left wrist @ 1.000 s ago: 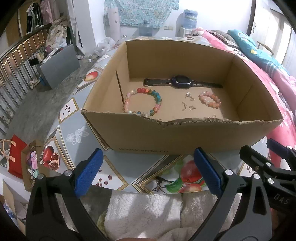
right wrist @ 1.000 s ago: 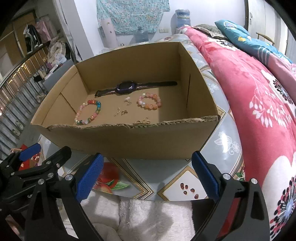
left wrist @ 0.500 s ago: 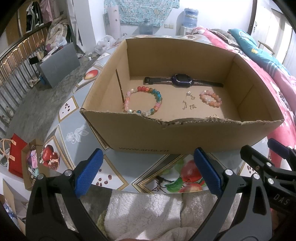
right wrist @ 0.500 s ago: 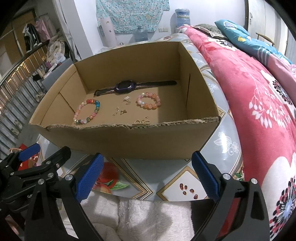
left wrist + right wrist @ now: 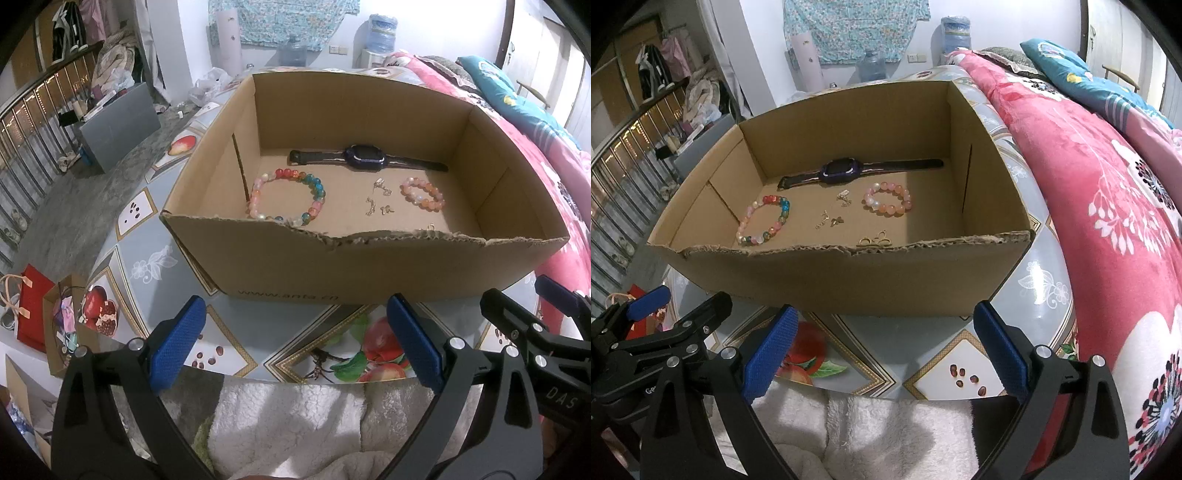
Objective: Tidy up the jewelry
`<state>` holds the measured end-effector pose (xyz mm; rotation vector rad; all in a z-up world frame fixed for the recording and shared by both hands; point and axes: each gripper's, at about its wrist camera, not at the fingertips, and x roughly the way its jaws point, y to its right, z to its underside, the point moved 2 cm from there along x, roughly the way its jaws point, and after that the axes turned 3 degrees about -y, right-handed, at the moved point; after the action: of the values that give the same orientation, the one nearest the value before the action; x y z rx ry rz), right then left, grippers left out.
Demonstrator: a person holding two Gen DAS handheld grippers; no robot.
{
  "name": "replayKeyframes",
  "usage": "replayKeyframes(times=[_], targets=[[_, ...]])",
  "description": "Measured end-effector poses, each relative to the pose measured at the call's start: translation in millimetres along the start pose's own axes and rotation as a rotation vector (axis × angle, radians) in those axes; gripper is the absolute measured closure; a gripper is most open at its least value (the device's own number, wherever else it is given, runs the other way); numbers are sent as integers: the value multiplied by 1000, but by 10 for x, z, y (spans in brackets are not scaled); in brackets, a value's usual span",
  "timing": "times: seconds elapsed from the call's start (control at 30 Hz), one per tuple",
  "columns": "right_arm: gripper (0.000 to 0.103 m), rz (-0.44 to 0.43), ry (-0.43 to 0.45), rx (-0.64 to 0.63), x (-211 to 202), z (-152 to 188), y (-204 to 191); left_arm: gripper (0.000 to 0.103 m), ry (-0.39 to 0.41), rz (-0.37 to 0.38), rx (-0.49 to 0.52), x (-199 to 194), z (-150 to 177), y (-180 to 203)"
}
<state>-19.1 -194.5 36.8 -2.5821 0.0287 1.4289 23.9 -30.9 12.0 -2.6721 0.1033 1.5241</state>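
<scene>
An open cardboard box [image 5: 369, 269] [image 5: 849, 280] stands on the table. Inside lie a dark watch [image 5: 365, 157] [image 5: 842, 170], a multicoloured bead bracelet [image 5: 286, 197] [image 5: 764, 219], a smaller pink-orange bead bracelet [image 5: 423, 194] [image 5: 888, 197], small silver earrings [image 5: 378, 201] [image 5: 831, 218] and gold pieces [image 5: 873, 238] near the front wall. My left gripper [image 5: 295, 343] is open and empty in front of the box. My right gripper [image 5: 882, 347] is open and empty beside it, also in front of the box.
The table has a fruit-patterned cloth [image 5: 140, 266] [image 5: 1045, 284]. A red floral blanket on a bed [image 5: 1108, 184] lies to the right. A white fleece garment [image 5: 868, 435] is below the grippers. A railing [image 5: 22, 147] and red bags [image 5: 33, 310] are to the left.
Both views have risen slightly, so more of the box floor shows. The jewelry has not moved and both grippers stay open.
</scene>
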Motion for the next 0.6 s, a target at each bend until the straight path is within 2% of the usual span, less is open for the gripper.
replayKeyframes(times=[0.6], targets=[[10, 1, -1, -2, -3, -2, -2, 8, 0, 0, -1, -1, -5, -4]])
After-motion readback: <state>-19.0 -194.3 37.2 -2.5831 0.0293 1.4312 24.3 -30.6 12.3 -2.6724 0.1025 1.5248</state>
